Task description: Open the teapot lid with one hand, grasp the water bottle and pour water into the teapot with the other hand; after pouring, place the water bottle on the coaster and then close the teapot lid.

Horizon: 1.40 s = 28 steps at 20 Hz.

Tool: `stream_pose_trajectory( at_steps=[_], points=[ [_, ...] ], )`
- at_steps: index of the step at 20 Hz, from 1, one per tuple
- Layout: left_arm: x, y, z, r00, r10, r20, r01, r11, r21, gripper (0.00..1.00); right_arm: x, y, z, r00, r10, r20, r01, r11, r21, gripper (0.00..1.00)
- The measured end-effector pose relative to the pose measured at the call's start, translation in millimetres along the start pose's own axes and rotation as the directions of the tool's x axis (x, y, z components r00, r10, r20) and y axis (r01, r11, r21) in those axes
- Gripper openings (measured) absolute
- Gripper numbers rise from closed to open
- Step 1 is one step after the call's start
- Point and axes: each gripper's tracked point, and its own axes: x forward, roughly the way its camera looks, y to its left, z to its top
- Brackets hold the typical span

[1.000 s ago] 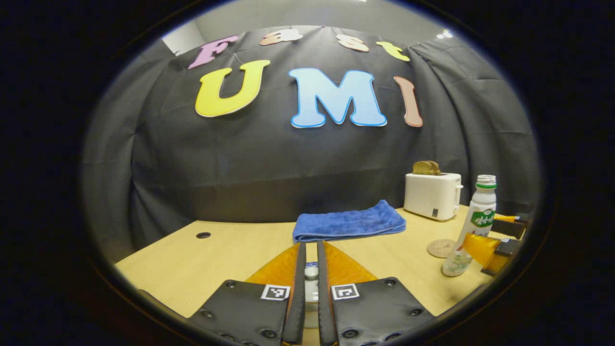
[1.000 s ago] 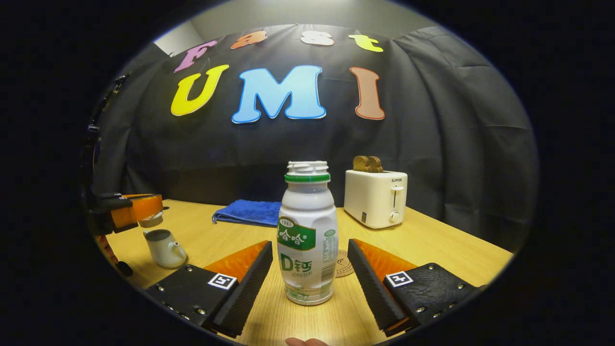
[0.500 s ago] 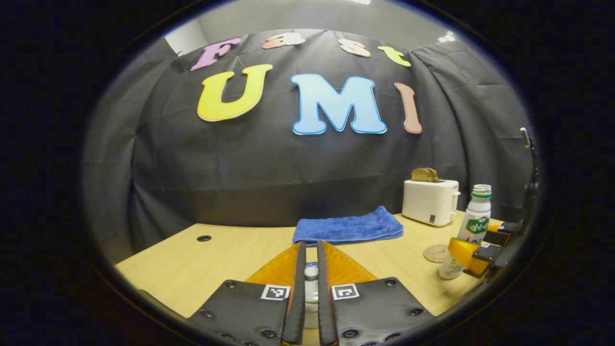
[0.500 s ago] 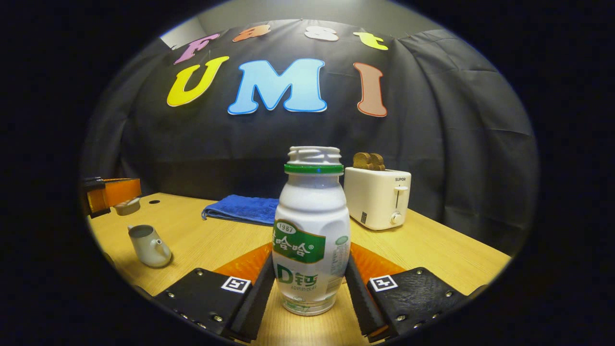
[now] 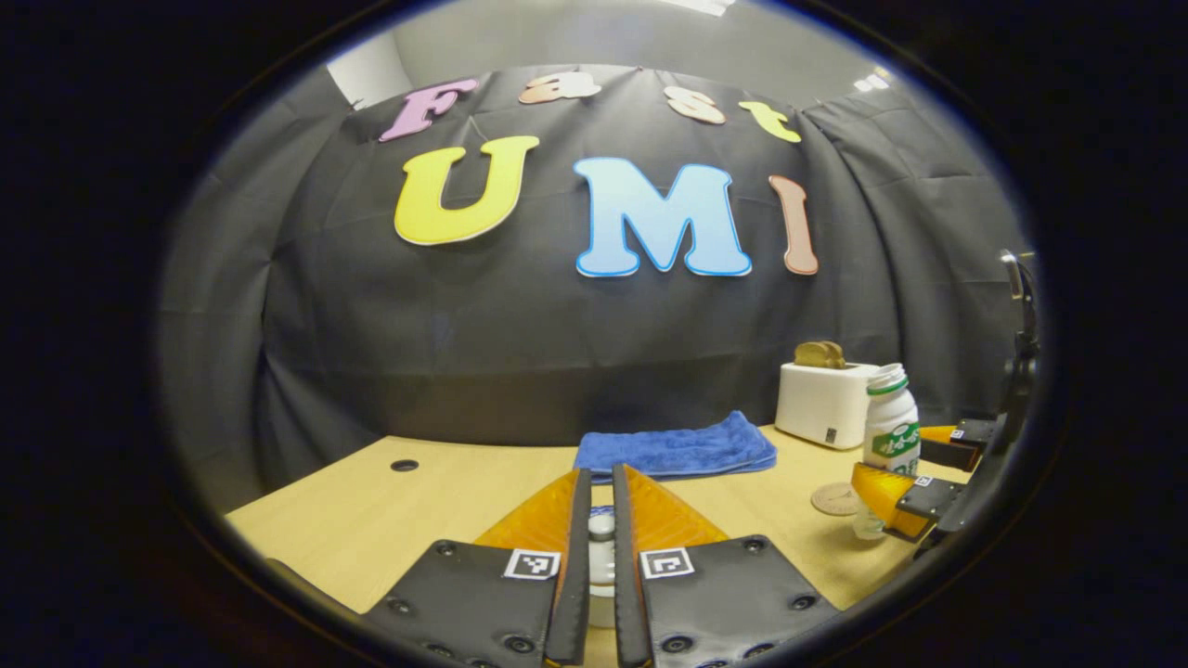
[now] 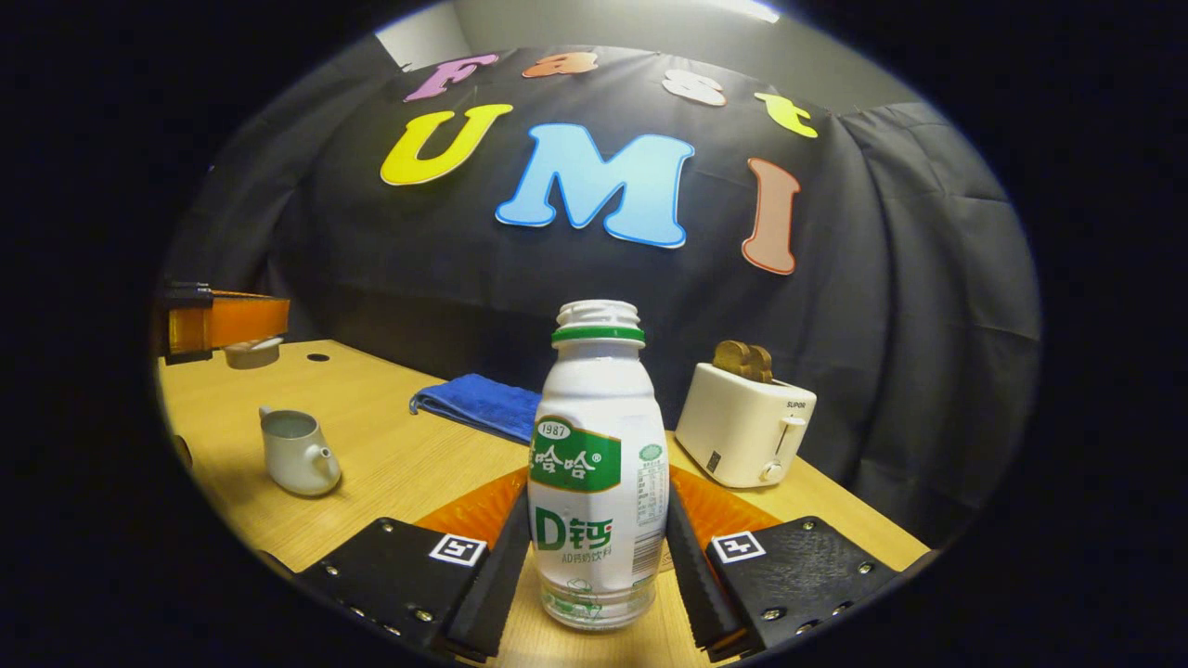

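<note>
Left gripper was clamped on the teapot lid, held above the table | right gripper was closed on the uncapped water bottle — teapot stood open at far left | risk judged: the bottle could slip when tipped, spilling water — the opening was small.
</note>
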Motion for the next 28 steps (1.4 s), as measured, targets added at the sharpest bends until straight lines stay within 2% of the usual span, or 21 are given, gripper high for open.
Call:
stream_pose_trajectory(
  at_steps=[3, 4, 5, 6, 8, 9, 10, 13, 18, 23, 24, 25, 26, 28],
  points=[
    [-1, 8, -6, 1.000, 0.011, -0.005, -0.011, 1.000, -0.005, 0.22, 2, 8, -2, 1.000, 0.023, 0.003, -0.023, 1.000, -0.006, 0.73],
    [-2, 10, -7, 1.000, 0.011, -0.008, -0.011, 1.000, -0.015, 0.22, 3, 10, -5, 0.999, 0.032, -0.003, -0.032, 0.999, -0.004, 0.68],
    [-2, 13, -7, 1.000, 0.012, -0.008, -0.012, 1.000, -0.023, 0.18, 2, 12, -7, 0.999, 0.043, -0.008, -0.043, 0.999, 0.006, 0.68],
    [-3, 16, -5, 1.000, 0.019, -0.004, -0.019, 1.000, -0.024, 0.22, 2, 12, -7, 0.999, 0.045, -0.007, -0.045, 0.999, 0.017, 0.68],
    [-7, 21, 2, 1.000, 0.024, 0.012, -0.024, 0.999, -0.021, 0.22, 2, 13, -4, 0.999, 0.050, -0.001, -0.050, 0.999, 0.012, 0.68],
    [-8, 20, 4, 1.000, 0.023, 0.019, -0.023, 0.999, -0.026, 0.17, 3, 14, -1, 0.998, 0.054, 0.010, -0.054, 0.999, -0.009, 0.68],
    [-11, 21, 7, 0.999, 0.021, 0.024, -0.020, 0.999, -0.032, 0.22, 3, 16, 3, 0.998, 0.061, 0.016, -0.061, 0.997, -0.042, 0.68],
    [-19, 21, 14, 0.999, 0.017, 0.042, -0.015, 0.999, -0.044, 0.22, 6, 26, 7, 0.995, 0.100, 0.028, -0.095, 0.985, -0.144, 0.68],
    [-27, 31, 14, 0.998, 0.022, 0.055, -0.018, 0.997, -0.069, 0.22, 6, 48, 17, 0.985, 0.168, 0.050, -0.152, 0.960, -0.234, 0.68],
    [-32, 39, 14, 0.998, 0.028, 0.055, -0.023, 0.996, -0.080, 0.22, 3, 75, 24, 0.966, 0.249, 0.063, -0.212, 0.913, -0.350, 0.69],
    [-34, 41, 15, 0.998, 0.030, 0.059, -0.025, 0.996, -0.083, 0.18, 2, 79, 26, 0.962, 0.267, 0.065, -0.224, 0.900, -0.374, 0.68],
    [-35, 43, 15, 0.998, 0.032, 0.062, -0.027, 0.996, -0.088, 0.18, 3, 84, 27, 0.958, 0.280, 0.064, -0.232, 0.887, -0.399, 0.69],
    [-36, 44, 16, 0.997, 0.034, 0.063, -0.028, 0.995, -0.091, 0.22, 3, 88, 27, 0.953, 0.295, 0.063, -0.243, 0.873, -0.422, 0.68],
    [-39, 48, 13, 0.997, 0.039, 0.062, -0.033, 0.995, -0.096, 0.22, 3, 97, 27, 0.945, 0.321, 0.058, -0.258, 0.845, -0.468, 0.69]
  ],
)
